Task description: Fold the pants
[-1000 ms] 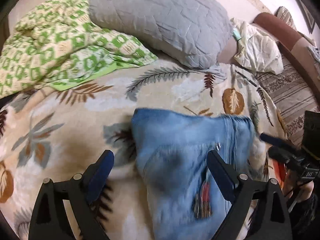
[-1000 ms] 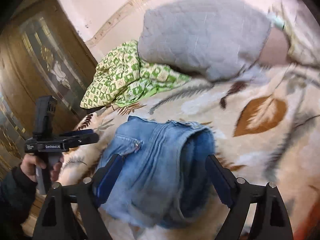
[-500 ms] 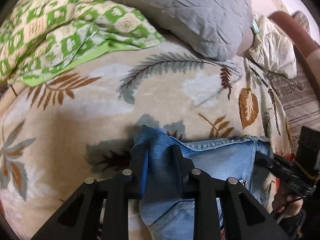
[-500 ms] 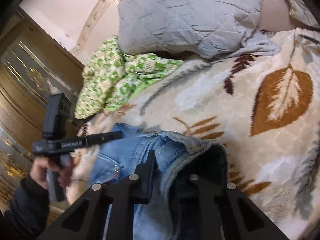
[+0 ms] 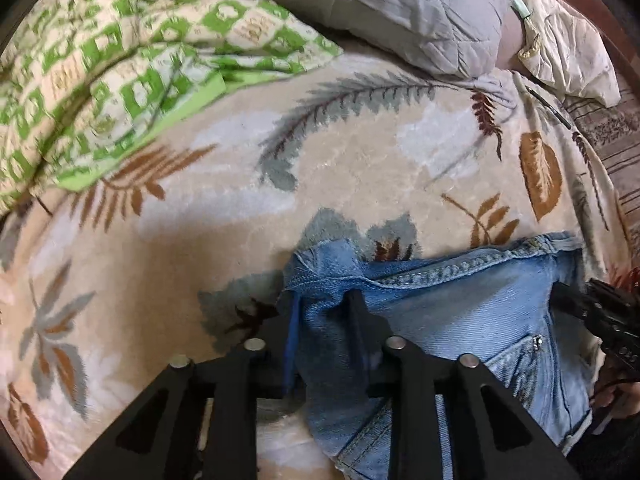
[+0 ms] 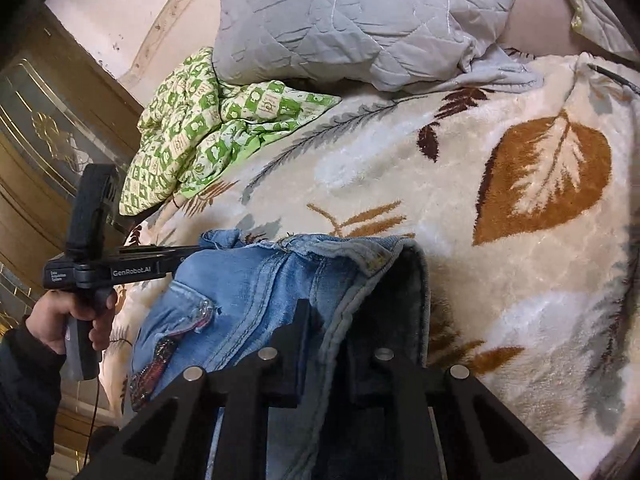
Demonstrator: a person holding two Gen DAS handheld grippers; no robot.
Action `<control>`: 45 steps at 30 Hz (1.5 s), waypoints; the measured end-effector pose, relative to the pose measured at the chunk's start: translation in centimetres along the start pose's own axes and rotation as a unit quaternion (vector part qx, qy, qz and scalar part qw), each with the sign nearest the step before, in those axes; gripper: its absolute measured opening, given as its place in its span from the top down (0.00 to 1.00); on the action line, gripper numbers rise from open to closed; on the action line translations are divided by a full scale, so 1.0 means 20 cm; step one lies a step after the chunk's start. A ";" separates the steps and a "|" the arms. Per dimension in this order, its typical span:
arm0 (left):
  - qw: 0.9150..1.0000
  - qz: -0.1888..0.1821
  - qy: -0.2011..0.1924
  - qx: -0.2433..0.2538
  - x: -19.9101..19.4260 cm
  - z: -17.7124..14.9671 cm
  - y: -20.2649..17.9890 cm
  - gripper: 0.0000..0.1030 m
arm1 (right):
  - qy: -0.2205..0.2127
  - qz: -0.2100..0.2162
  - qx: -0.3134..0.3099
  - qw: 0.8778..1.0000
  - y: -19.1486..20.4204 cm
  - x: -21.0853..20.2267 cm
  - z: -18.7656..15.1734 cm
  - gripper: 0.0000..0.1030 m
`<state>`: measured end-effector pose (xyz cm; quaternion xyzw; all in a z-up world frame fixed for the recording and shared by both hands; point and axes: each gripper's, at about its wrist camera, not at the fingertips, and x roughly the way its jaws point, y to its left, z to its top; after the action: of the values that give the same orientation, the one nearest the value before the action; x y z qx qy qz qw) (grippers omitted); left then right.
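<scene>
Light blue denim pants (image 5: 460,320) lie folded on a leaf-patterned blanket (image 5: 340,168). My left gripper (image 5: 322,304) is shut on the pants' left corner near the waistband. My right gripper (image 6: 336,316) is shut on the right end of the waistband (image 6: 352,252), where the denim folds over. The pants also show in the right wrist view (image 6: 240,292), with a red patch low on the left. The left gripper's body (image 6: 108,268) shows in the right wrist view, held in a hand. The right gripper's tip (image 5: 600,316) shows at the right edge of the left wrist view.
A green-and-cream checked quilt (image 5: 100,80) is bunched at the far left. A grey quilted pillow (image 5: 380,8) lies at the back, with a cream pillow (image 5: 568,52) to its right. A wooden door or cabinet (image 6: 40,140) stands left of the bed.
Both grippers went from open above the pants to shut on the waistband edge, one at each end. They have moved forward and down onto the denim.
</scene>
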<state>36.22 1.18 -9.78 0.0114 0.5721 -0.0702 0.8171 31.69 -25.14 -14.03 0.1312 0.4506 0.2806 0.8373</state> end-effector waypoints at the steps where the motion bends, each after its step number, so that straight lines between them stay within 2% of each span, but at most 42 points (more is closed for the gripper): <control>1: 1.000 0.000 -0.011 -0.001 -0.03 -0.01 0.01 0.65 | -0.003 0.005 -0.004 1.000 0.01 -0.01 0.00 0.84; 2: 0.999 -0.004 -0.032 -0.009 -0.09 -0.02 0.02 0.59 | -0.003 0.012 -0.004 1.000 0.01 -0.02 0.00 0.84; 3: 0.999 -0.013 -0.045 -0.020 -0.14 -0.03 0.03 0.42 | -0.006 0.023 0.002 1.000 0.00 -0.05 0.00 0.80; 4: 0.998 -0.023 -0.052 -0.027 -0.18 -0.05 0.03 0.26 | -0.011 0.039 0.013 0.999 -0.01 -0.08 0.01 0.81; 6: 0.996 -0.047 -0.071 -0.033 -0.28 -0.10 0.03 0.19 | -0.016 0.063 0.025 0.998 -0.02 -0.12 0.02 0.80; 11: 0.997 -0.062 -0.049 -0.014 -0.35 -0.22 -0.03 0.19 | -0.013 0.087 0.022 0.996 -0.01 -0.18 0.02 0.79; 15: 0.997 -0.073 -0.029 -0.009 -0.32 -0.34 -0.07 0.19 | -0.002 0.087 0.020 0.996 0.01 -0.20 -0.01 0.78; 21: 0.996 -0.093 -0.004 -0.017 -0.27 -0.46 -0.09 0.19 | 0.021 0.109 0.013 0.994 0.04 -0.16 -0.05 0.77; 24: 0.996 -0.093 -0.005 -0.017 -0.26 -0.46 -0.10 0.19 | 0.040 0.091 0.000 0.995 0.07 -0.09 -0.07 0.77; 25: 0.996 -0.092 -0.007 -0.011 -0.25 -0.46 -0.10 0.20 | 0.036 0.089 -0.005 0.995 0.07 -0.08 -0.07 0.81; 26: 0.996 -0.091 -0.009 -0.003 -0.25 -0.46 -0.10 0.23 | 0.031 0.084 -0.012 0.996 0.08 -0.09 -0.07 0.82; 27: 0.995 -0.103 -0.006 0.003 -0.24 -0.46 -0.10 0.43 | 0.023 0.076 -0.017 0.997 0.08 -0.10 -0.07 0.87; 28: 0.993 -0.114 -0.003 0.004 -0.23 -0.47 -0.10 0.50 | 0.011 0.068 -0.024 0.997 0.09 -0.14 -0.07 0.92; 30: 0.994 -0.106 -0.002 0.003 -0.22 -0.47 -0.09 0.51 | -0.004 0.051 -0.025 0.998 0.07 -0.19 -0.06 0.93; 32: 0.994 -0.106 0.001 0.005 -0.20 -0.47 -0.08 0.51 | -0.006 0.034 -0.014 0.999 0.02 -0.21 -0.05 0.93; 35: 0.995 -0.104 0.000 0.000 -0.18 -0.47 -0.08 0.48 | 0.006 0.036 0.009 0.999 -0.03 -0.18 -0.05 0.93; 39: 0.994 -0.107 -0.021 -0.018 -0.24 -0.49 -0.06 0.36 | -0.003 0.057 0.008 0.998 0.00 -0.23 -0.04 0.92; 41: 0.993 -0.110 -0.039 -0.024 -0.30 -0.50 -0.05 0.35 | 0.005 0.073 0.026 0.997 0.00 -0.26 -0.05 0.91; 42: 0.992 -0.113 -0.049 -0.026 -0.34 -0.51 -0.05 0.31 | 0.006 0.079 0.029 0.996 0.00 -0.28 -0.06 0.89; 44: 0.992 -0.115 -0.050 -0.025 -0.37 -0.53 -0.06 0.25 | 0.007 0.098 0.037 0.995 0.00 -0.33 -0.13 0.79; 45: 0.992 -0.115 -0.050 -0.023 -0.38 -0.55 -0.07 0.25 | 0.009 0.108 0.043 0.993 0.00 -0.35 -0.16 0.63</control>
<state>23.28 1.71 -6.30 -0.0765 0.5293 -0.1514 0.8313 25.95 -29.30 -11.17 0.2125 0.4531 0.3513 0.7913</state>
